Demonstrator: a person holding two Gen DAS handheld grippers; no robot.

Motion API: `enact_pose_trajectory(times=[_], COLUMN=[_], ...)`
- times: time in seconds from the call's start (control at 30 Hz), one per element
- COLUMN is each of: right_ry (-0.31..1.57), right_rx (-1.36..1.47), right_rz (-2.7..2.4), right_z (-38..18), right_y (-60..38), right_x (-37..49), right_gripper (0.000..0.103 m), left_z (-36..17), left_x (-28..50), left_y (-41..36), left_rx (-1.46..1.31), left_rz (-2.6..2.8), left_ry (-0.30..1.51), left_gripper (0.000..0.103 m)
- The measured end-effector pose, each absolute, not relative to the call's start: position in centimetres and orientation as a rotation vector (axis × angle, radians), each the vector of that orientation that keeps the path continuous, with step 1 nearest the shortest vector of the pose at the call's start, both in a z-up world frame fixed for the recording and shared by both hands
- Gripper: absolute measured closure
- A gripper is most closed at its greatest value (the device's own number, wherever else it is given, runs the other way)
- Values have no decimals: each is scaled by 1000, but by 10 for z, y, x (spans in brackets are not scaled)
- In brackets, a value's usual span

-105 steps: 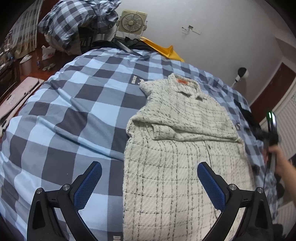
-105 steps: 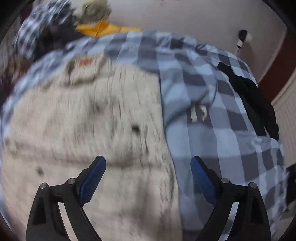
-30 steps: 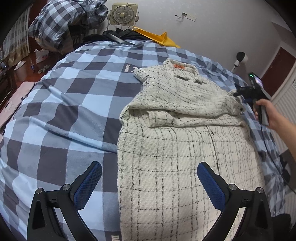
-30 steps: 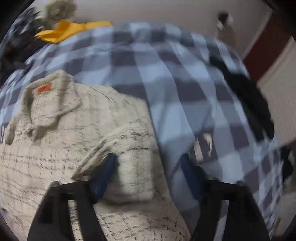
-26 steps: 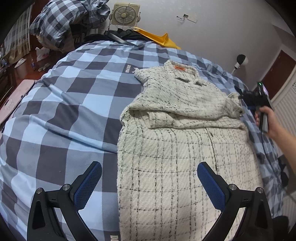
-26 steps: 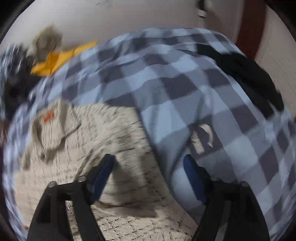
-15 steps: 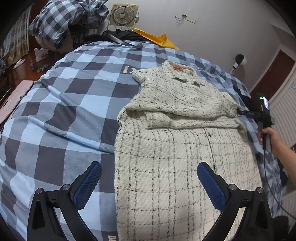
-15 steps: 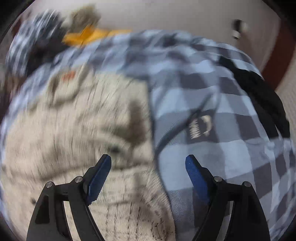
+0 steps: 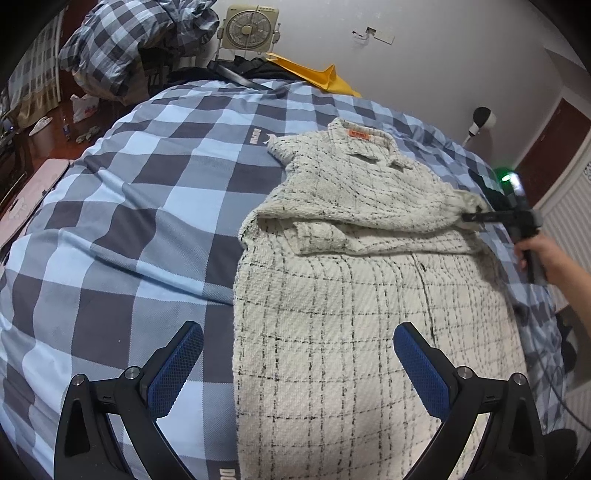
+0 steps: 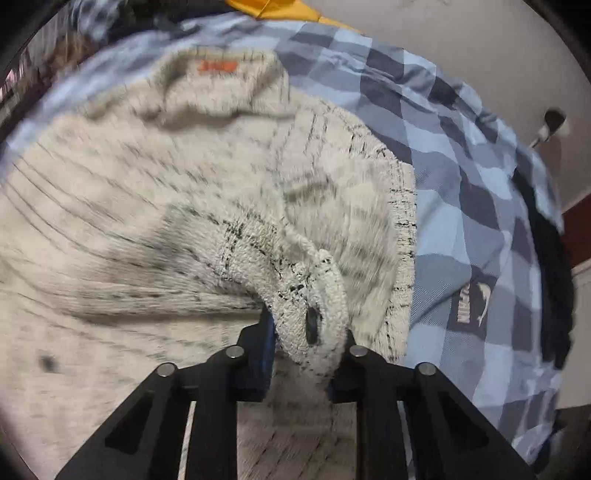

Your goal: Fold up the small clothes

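One cream shirt [image 9: 362, 280] with thin black check lines is spread front-up on the checked bed cover [image 9: 122, 221], collar toward the far wall, an orange label [image 9: 359, 134] seen inside the neck. Its lower hem is cut off by the bottom edge of the left wrist view, so its full length cannot be made out. The left sleeve is seen folded across the chest; what lies beneath that fold is hidden.

A bunched fold of the shirt's right sleeve edge is clamped in the right gripper [image 10: 308, 332], whose jaws have just been closing onto it. The blue pads are almost wholly buried by the cloth there, and most of that view is smeared by motion blur, so the weave is only sharp right at the pinch. In the left wrist view the same gripper [image 9: 476, 217] is seen at the shirt's far right edge, held by a hand [image 9: 546, 254] whose arm is cut off by the frame.

The left gripper [image 9: 297, 365] is held wide open above the near part of the shirt, nothing between its two blue pads, not touching the cloth.

Further out, one fan [image 9: 246, 26], one yellow item [image 9: 317, 75] partly hidden behind the bed, and one heaped checked quilt [image 9: 129, 40] are counted.
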State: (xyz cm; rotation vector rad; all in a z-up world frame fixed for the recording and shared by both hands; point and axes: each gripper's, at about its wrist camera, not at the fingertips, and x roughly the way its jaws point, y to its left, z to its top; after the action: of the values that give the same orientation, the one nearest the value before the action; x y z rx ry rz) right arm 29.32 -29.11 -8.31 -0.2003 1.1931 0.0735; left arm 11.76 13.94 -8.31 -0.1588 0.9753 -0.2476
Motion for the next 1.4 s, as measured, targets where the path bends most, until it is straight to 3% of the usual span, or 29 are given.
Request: enact_pose_trajectory(times=[0.1,0.13,0.17,0.23,0.37,0.53,0.77,0.87,1.07,1.4], right_ry=[1255,1303,1384,1467,1343,1205,1285,1222,1075,1183], right_rx=[-1,47,81,38,-8,116,-144,20,352,295], right_rz=[144,154,136,5,-259,-93,-38,-89,73,131], right_z=[-55,-56,-58,-65,-44,-41,-124,-126,-30,94], right_y=[-322,-328,-342,-350,-372,-323,-238,-257,-272,-302], right_x=[290,289,288,278,260,255,274,262,155,-35], right_gripper=[86,76,50,21,21,21,20,16,16,15], left_z=[-80,-79,-78,-76,-79,-81,-91,-101,-107,-55], left_x=[114,113,113,111,109,111,114,118,99,-1], left_y=[139,139,139,138,134,129,128,128,118,116], left_rx=[-156,-155,-152,-142,-128,-127,-110,-162,-199,-11], left_rz=[-250,-251,-251,-244,-256,-279,-249,-253,-318,-287], left_ry=[969,966,965,964,975,978,1018,1076,1134,1029], left_gripper=[0,0,0,0,0,0,0,0,0,0])
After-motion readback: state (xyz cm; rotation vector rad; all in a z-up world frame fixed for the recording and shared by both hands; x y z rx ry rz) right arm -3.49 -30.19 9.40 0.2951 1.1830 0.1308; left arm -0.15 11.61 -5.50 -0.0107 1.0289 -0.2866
